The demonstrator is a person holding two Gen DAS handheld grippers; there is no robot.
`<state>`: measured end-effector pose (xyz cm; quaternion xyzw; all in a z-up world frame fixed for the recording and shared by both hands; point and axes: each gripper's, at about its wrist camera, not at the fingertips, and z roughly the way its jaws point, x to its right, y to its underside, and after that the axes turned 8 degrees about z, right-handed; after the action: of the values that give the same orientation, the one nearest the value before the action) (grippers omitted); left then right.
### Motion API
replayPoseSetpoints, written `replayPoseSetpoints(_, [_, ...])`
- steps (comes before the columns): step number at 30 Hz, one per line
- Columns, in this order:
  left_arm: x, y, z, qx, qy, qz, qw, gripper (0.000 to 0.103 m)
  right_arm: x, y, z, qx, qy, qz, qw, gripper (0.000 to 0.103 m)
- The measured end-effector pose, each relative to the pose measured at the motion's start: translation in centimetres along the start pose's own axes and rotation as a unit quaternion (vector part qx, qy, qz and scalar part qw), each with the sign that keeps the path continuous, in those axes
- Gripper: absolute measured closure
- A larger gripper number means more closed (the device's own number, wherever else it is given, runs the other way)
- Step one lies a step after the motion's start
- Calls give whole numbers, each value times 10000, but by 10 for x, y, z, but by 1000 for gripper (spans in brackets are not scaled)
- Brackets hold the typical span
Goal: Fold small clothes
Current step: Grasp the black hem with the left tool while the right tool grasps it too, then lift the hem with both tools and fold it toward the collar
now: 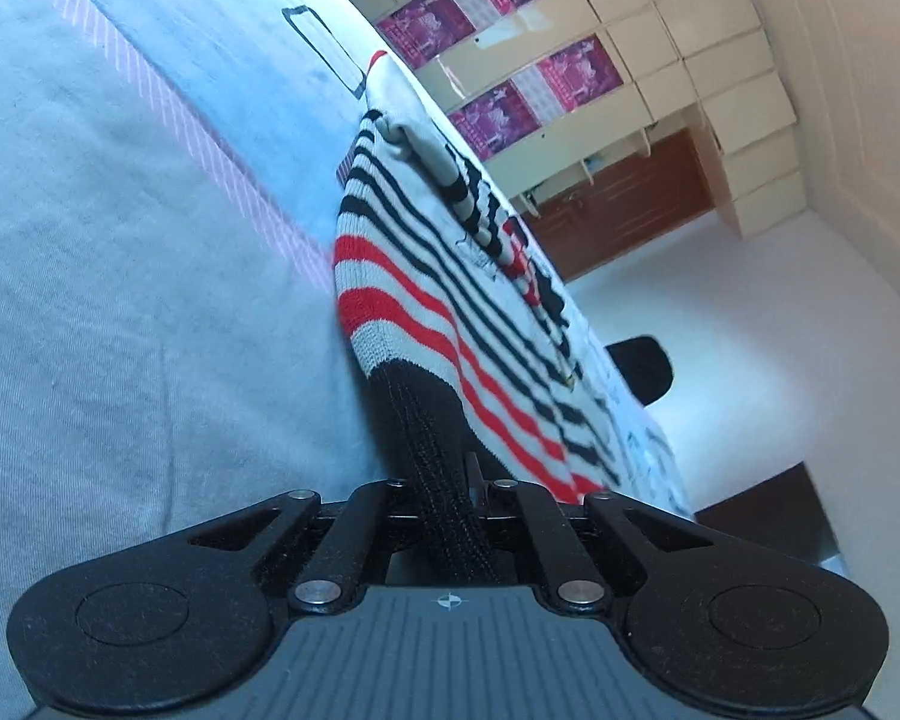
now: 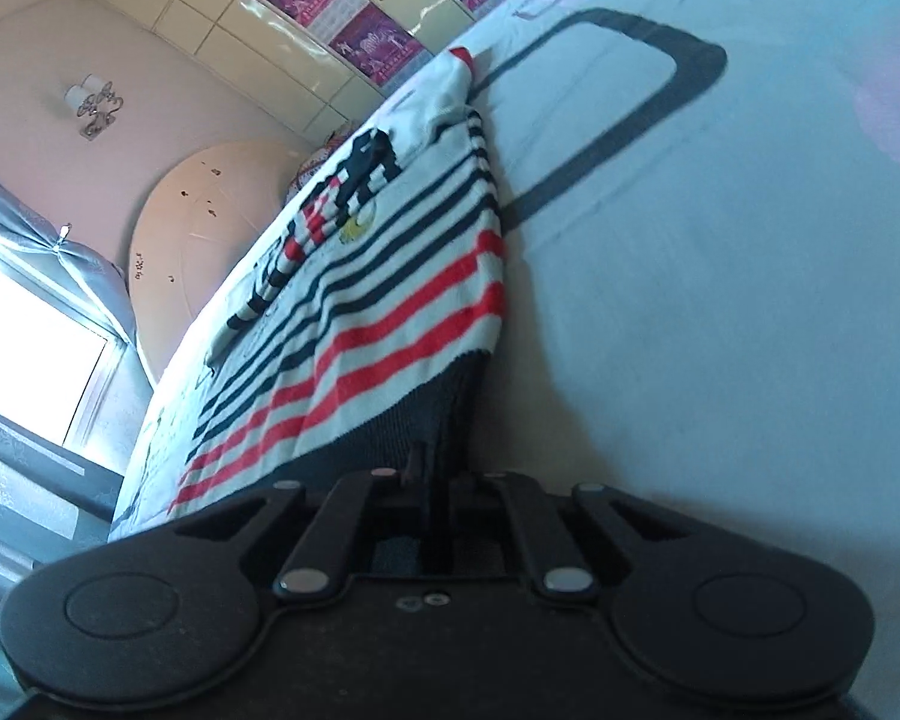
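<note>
The left hand-held gripper [image 1: 450, 480] has its two black fingers pressed together on the black ribbed hem [image 1: 426, 420] of a small knitted sweater [image 1: 426, 276] striped in white, navy and red, so one corner of the garment is pinched right at its tip. From that clamped corner the sweater stretches away ahead of the gripper and a little to its right, its red bands nearest, the thin navy bands further off, and a bunched white fold at the far end. It lies on a pale grey-blue cloth cover [image 1: 120, 300] with a faint pink hatched band and a black-outlined rectangle drawn on it, well beyond the gripper and just past the sweater's far end. Beyond the cloth's edge, glossy cream wall tiles [image 1: 690, 60] carry purple posters. The right hand-held gripper [image 2: 435, 474] is likewise clamped shut on the same dark hem, at the other corner, with the ribbed edge running straight into its closed fingers. From here the sweater spreads ahead and to the gripper's left, with a black, red and yellow motif on its white upper part, while a large black rounded rectangle outline [image 2: 660, 84] marked on the cover lies ahead and to the gripper's right, just beside the garment's side edge.
</note>
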<state>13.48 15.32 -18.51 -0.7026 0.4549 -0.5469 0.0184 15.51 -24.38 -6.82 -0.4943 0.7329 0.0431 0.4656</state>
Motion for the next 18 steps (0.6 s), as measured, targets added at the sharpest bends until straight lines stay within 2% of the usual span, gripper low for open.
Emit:
replayPoseSetpoints(4, [18, -21, -1, 278, 220, 156, 9992, 100, -30, -30, -4, 327, -255, -467, 9980, 97])
replayPoseSetpoints(8, [38, -74, 15, 542, 353, 476, 9968, 100, -67, -84, 14, 636, -452, -793, 9938, 97])
replayPoseSetpoints(14, [54, -175, 84, 589, 412, 831, 9939, 100, -104, -175, 75, 795, -391, -888, 9921, 97])
replayPoseSetpoints(18, [48, -229, 132, 435, 365, 948, 9939, 100, -109, -226, 126, 698, -301, -772, 9941, 97])
